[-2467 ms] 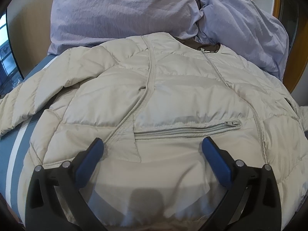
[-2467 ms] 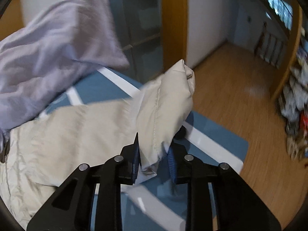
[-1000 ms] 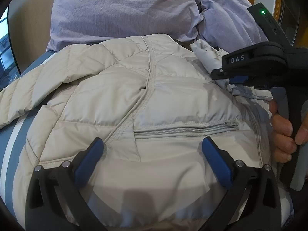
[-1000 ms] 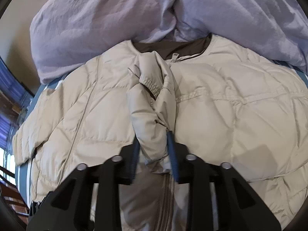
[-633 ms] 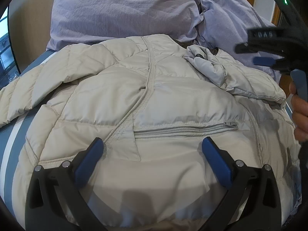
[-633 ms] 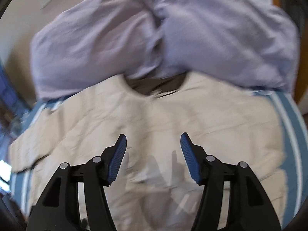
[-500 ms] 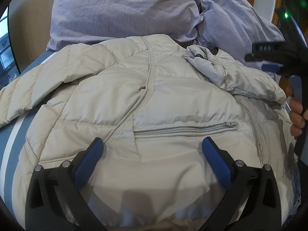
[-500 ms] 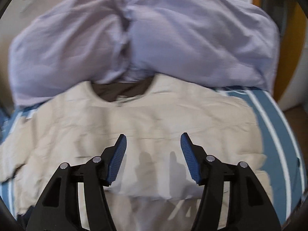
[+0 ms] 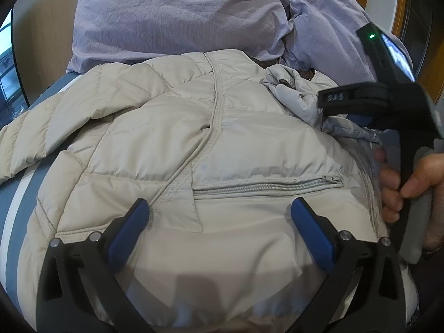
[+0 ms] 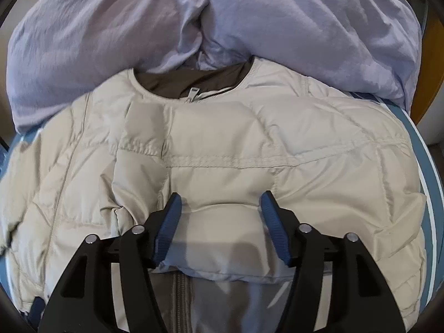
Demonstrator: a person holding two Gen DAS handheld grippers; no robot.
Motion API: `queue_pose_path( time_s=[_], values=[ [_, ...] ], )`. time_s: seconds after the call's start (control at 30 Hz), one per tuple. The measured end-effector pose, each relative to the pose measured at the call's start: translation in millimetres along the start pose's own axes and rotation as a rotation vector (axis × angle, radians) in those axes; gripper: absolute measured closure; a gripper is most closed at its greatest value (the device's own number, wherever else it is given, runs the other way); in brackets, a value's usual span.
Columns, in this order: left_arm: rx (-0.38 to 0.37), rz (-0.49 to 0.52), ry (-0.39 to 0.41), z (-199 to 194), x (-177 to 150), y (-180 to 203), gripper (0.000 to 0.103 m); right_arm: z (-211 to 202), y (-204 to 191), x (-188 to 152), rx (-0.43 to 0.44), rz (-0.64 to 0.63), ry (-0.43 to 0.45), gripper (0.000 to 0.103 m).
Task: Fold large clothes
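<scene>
**Blue striped bed, cream jacket half folded: free the left sleeve next**

Bedding first: a blue sheet with white stripes carries the jacket, and a lilac duvet is bunched against its collar end.

Starting at the left, one sleeve lies spread out over the sheet, not yet folded in. Your left gripper hovers over the hem below the pocket zip, its jaws spread wide with nothing between them. Take that sleeve near the cuff rather than mid-arm, so the puffy fill does not slip out of the pads.

Moving right, the other sleeve lies folded across the chest, its cuff bunched near the collar. Your right gripper sits low over it, jaws opening; padded fabric lies between them but the pads look clear of it. Lift straight up as you leave, so you do not drag the fold.

Because down fabric springs back, press each fold flat and keep the collar square.
</scene>
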State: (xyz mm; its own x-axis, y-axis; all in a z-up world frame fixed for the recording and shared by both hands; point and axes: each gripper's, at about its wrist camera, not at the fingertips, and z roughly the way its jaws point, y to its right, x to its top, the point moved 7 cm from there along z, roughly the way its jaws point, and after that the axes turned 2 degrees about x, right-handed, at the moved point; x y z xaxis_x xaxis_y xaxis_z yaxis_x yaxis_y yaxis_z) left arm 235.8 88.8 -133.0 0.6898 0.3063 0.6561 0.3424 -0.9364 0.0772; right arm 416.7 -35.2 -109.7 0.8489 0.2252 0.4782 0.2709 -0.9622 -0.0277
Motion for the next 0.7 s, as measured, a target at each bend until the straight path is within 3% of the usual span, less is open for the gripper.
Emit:
queue_pose_path(
  time_s=[0.2,0.5,0.7],
  values=[
    [-0.007,-0.007,0.004,-1,1,0,0.002,7,-7,-8,-0.073,-0.051,0.074,0.031],
    [-0.073,-0.084,-0.014,-24,8,-15,0.002,10,-5,-8,-0.063,-0.043,0.088,0.029],
    [-0.026,-0.129,0.016,-49,23,-53,0.002,9,-4,-9,-0.051,-0.039,0.089,0.029]
  ],
)
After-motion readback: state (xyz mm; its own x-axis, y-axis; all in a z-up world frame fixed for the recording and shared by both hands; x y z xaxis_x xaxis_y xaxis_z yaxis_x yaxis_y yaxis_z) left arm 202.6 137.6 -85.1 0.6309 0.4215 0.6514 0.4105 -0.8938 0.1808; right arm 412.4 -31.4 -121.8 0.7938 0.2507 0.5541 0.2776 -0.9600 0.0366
